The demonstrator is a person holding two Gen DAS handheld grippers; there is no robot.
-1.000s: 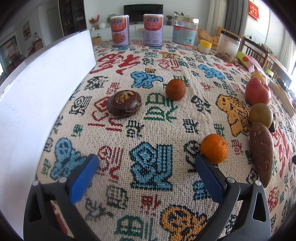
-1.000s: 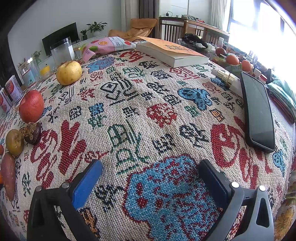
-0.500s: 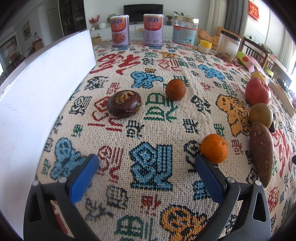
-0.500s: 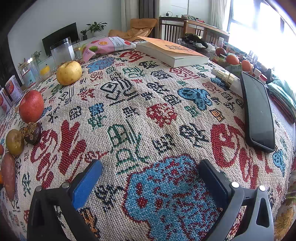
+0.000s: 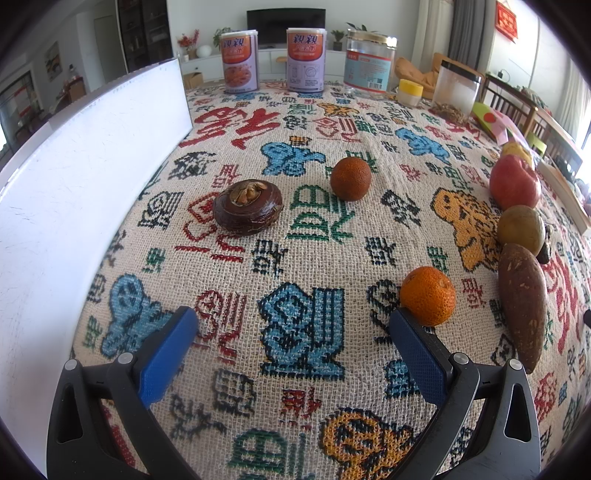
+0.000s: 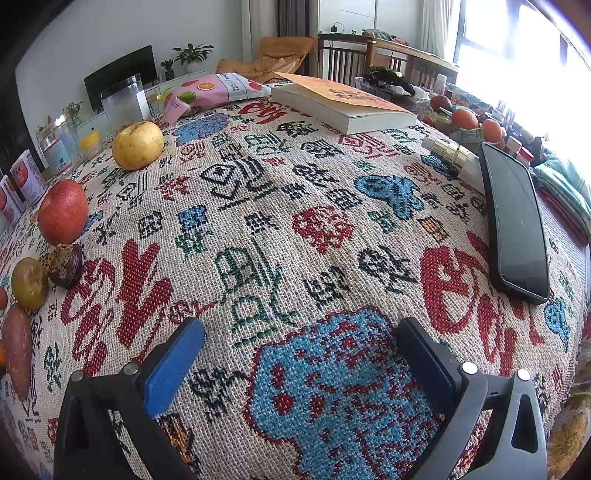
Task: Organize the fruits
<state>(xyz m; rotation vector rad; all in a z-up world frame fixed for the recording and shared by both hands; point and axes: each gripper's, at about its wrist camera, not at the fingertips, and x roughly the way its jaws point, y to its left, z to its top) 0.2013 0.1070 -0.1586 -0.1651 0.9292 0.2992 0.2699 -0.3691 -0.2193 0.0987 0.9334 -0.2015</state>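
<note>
Home living room: television (image 5: 286,23), houseplant (image 6: 192,53), wooden chairs (image 6: 343,59).

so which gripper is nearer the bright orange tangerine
Left. The left gripper has the tangerine just beyond its right fingertip. The right gripper faces bare cloth, with no tangerine clearly in its view.

Bright orange mandarin (image 5: 427,296) beside elongated brown sweet potato (image 5: 523,302); round red apple (image 5: 515,182), yellow-green round fruit (image 5: 521,230) behind; dark brown water chestnut (image 5: 247,206), reddish-brown round fruit (image 5: 350,178) apart.
</note>
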